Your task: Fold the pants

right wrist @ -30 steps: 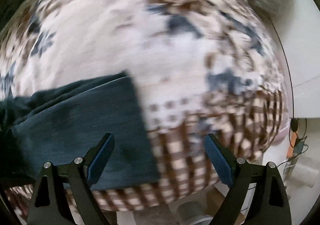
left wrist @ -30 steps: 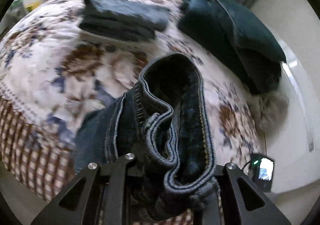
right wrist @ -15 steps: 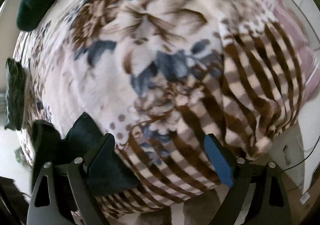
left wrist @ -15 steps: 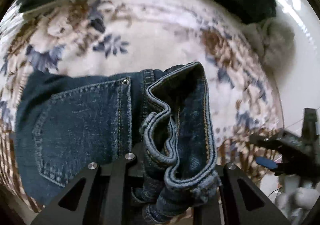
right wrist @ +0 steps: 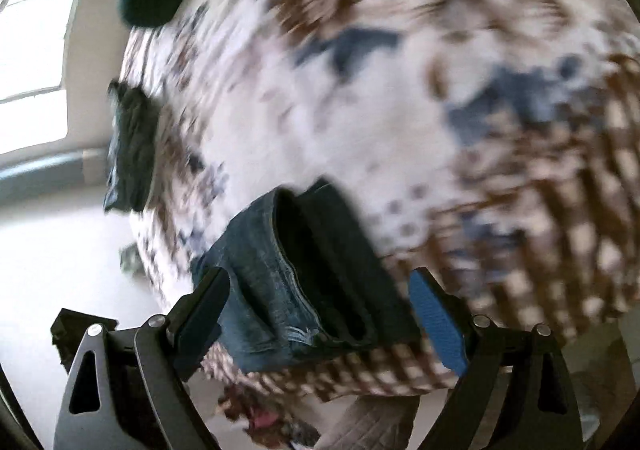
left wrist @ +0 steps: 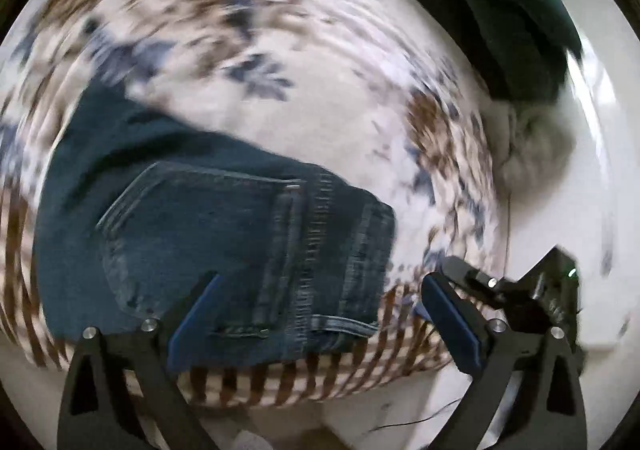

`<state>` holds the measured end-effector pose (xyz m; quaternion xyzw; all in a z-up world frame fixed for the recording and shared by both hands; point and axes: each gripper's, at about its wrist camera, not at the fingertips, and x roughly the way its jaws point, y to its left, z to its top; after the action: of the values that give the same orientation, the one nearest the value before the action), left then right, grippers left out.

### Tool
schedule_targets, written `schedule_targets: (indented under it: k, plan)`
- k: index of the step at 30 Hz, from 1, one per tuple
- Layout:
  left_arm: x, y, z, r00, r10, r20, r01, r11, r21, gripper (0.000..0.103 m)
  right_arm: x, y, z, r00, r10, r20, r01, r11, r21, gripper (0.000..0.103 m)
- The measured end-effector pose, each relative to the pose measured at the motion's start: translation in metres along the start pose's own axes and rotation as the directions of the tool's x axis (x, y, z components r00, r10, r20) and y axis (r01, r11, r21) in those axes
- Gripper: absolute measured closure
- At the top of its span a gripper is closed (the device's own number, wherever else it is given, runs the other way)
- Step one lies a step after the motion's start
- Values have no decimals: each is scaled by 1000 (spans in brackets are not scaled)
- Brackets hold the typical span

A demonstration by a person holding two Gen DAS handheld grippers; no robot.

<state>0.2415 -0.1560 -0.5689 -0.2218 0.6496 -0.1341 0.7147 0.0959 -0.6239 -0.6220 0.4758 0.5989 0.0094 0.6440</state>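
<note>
Dark blue jeans (left wrist: 224,234) lie folded on the floral blanket (left wrist: 320,114) near the bed's front edge, back pocket and waistband facing up. My left gripper (left wrist: 320,322) is open and empty just above the jeans' near edge. The right gripper's black body shows at the left view's lower right. In the right wrist view the jeans (right wrist: 304,282) show edge-on between the fingers of my right gripper (right wrist: 320,326), which is open and not touching them. Both views are motion-blurred.
A stack of folded dark pants (right wrist: 132,146) sits at the bed's far side. A pile of dark clothes (left wrist: 516,22) and a grey fluffy item (left wrist: 536,154) lie at the blanket's right edge. The checked blanket border (left wrist: 304,378) hangs over the bed edge.
My left gripper has let go of the jeans' waistband and opened; the jeans now lie flat on the blanket. My right gripper has swung round toward the jeans' end.
</note>
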Motion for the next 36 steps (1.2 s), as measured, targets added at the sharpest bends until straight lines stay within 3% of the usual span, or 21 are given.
schedule_targets:
  k: [4,7,10,11,12,15,19,21,23,25,26,27,30,32,34,35,36]
  plan:
    - [-15,34,5,990,129,54,-125,990,-72,3,35,16,-2,996,-5,-85,2,999,-32,10]
    - [-20,49,9,962,262,75,-260,965,-29,3,69,24,-6,987,-40,-154,30,997,-69,10]
    - [-21,66,11,919,385,81,-388,921,24,3,101,35,-10,973,-173,-156,148,976,-159,13]
    - [-23,71,11,909,406,91,-410,912,28,3,106,43,-13,970,-213,-122,188,964,-188,36]
    - [-26,78,11,899,425,102,-430,902,33,3,108,53,-17,966,-245,-80,222,948,-229,65]
    - [-36,97,14,896,432,104,-438,898,41,3,103,90,-39,940,-339,24,326,881,-344,80]
    - [-45,110,25,921,382,82,-385,922,37,3,47,112,-52,934,-321,158,356,874,-331,80]
    - [-45,110,31,936,346,72,-348,937,31,3,17,102,-45,919,-346,191,390,872,-295,80]
    - [-39,108,40,946,317,65,-319,947,33,3,6,77,-32,910,-383,161,412,877,-245,79]
    - [-27,103,50,955,292,48,-294,954,47,3,12,47,-15,889,-443,117,458,871,-176,67]
    - [-21,101,56,959,280,37,-282,958,53,3,20,30,-5,883,-464,65,468,871,-145,52]
    - [-12,99,62,964,267,21,-268,962,59,3,20,13,2,891,-453,14,452,887,-91,42]
    - [15,99,82,974,220,-49,-218,975,42,3,5,-5,8,946,-323,13,322,946,35,39]
    - [34,102,96,980,180,-90,-181,984,2,3,-2,-1,7,949,-313,42,312,949,38,28]
    - [52,101,107,981,138,-137,-141,990,-10,3,7,0,3,954,-300,12,299,953,42,26]
    - [60,98,110,984,103,-144,-104,995,-3,18,11,-1,-1,950,-312,2,312,950,34,26]
    - [63,97,112,988,70,-138,-71,997,-2,45,18,-1,-3,939,-343,-12,343,939,8,30]
